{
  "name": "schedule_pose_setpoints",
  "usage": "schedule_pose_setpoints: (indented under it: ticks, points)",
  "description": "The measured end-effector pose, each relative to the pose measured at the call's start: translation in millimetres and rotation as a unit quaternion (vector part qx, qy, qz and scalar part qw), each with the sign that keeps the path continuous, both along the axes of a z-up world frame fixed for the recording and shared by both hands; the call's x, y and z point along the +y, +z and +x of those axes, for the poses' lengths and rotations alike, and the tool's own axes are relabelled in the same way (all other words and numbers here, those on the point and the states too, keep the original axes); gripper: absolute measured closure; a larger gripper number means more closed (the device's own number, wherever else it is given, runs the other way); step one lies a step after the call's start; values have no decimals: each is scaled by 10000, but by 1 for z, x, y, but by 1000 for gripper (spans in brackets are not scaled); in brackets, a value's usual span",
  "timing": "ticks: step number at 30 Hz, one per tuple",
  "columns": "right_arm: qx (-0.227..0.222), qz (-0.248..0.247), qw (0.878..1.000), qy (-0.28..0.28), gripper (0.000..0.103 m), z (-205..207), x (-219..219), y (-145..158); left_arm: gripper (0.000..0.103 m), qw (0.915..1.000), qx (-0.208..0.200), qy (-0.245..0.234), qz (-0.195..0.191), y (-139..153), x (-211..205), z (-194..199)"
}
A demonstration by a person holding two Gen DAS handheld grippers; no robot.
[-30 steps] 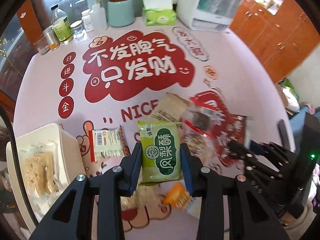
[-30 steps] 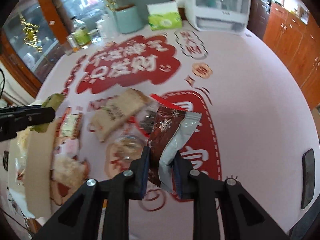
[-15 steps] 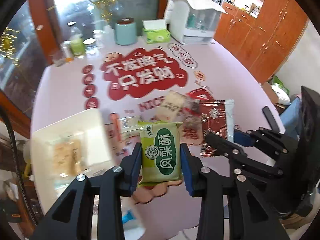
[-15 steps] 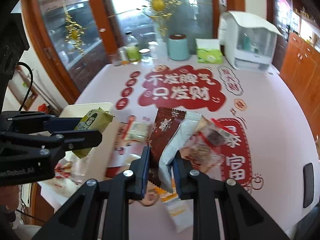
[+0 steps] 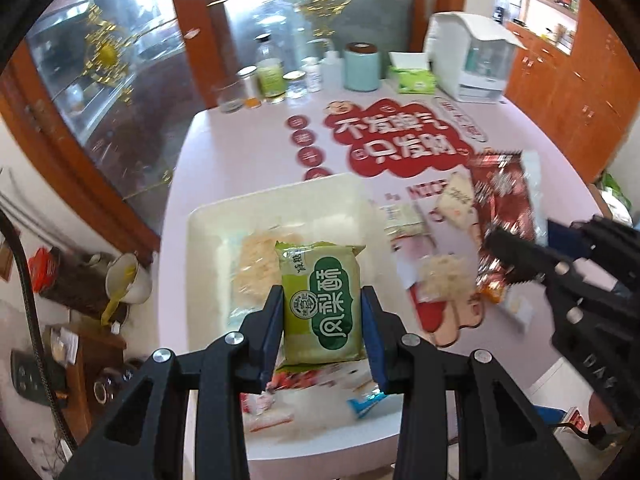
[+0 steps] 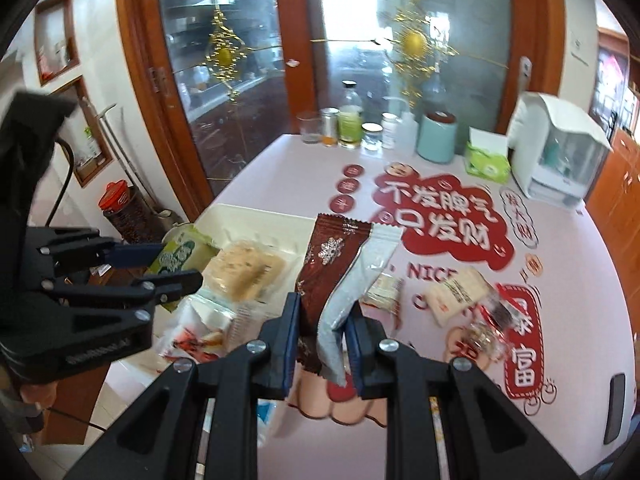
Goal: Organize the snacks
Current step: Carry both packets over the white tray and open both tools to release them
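My left gripper [image 5: 322, 322] is shut on a green snack packet [image 5: 321, 300] and holds it above the white tray [image 5: 256, 206], which holds a pale cracker pack [image 5: 256, 268]. My right gripper [image 6: 322, 318] is shut on a brown and silver snack packet [image 6: 340, 268], lifted above the table just right of the tray [image 6: 260, 220]. The left gripper [image 6: 176, 270] with the green packet [image 6: 182, 252] shows at the left of the right wrist view. The right gripper [image 5: 504, 256] with the brown packet [image 5: 506, 196] shows at the right of the left wrist view.
Several loose snack packs [image 6: 456, 292] lie on the pink table [image 6: 568, 264] right of the tray, more [image 5: 268, 408] at its front edge. Bottles and jars [image 6: 350, 126], a teal canister [image 6: 437, 136], a tissue box [image 6: 488, 162] and a white appliance [image 6: 560, 156] stand at the back.
Both grippers have risen and swung left with their packets. The green packet now hangs over the white tray; the brown packet sits closer to the tray.
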State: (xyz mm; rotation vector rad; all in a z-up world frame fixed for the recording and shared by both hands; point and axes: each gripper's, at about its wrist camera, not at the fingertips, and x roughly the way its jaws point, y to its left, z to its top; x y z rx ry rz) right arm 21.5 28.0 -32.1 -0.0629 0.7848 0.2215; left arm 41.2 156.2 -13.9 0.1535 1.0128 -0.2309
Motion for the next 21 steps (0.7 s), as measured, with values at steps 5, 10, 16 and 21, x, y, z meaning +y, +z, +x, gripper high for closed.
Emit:
schedule_pose_setpoints:
  ticks: [5,10,16,21]
  points:
    - [12,59,10000,10,81,9,31,3,68,9996,77,275,3,-12,36,0]
    - [179,57,9997,182,81,14,56,-6,68,9991,85,400,140,-24,48,2]
    - [440,-71,9987,258,81,21,77,-18,68,9987,208,431,167,-37,53,9]
    - [541,-316,9974,362,80,24,88,-22,67,9983,347,461,126,-48,54,14]
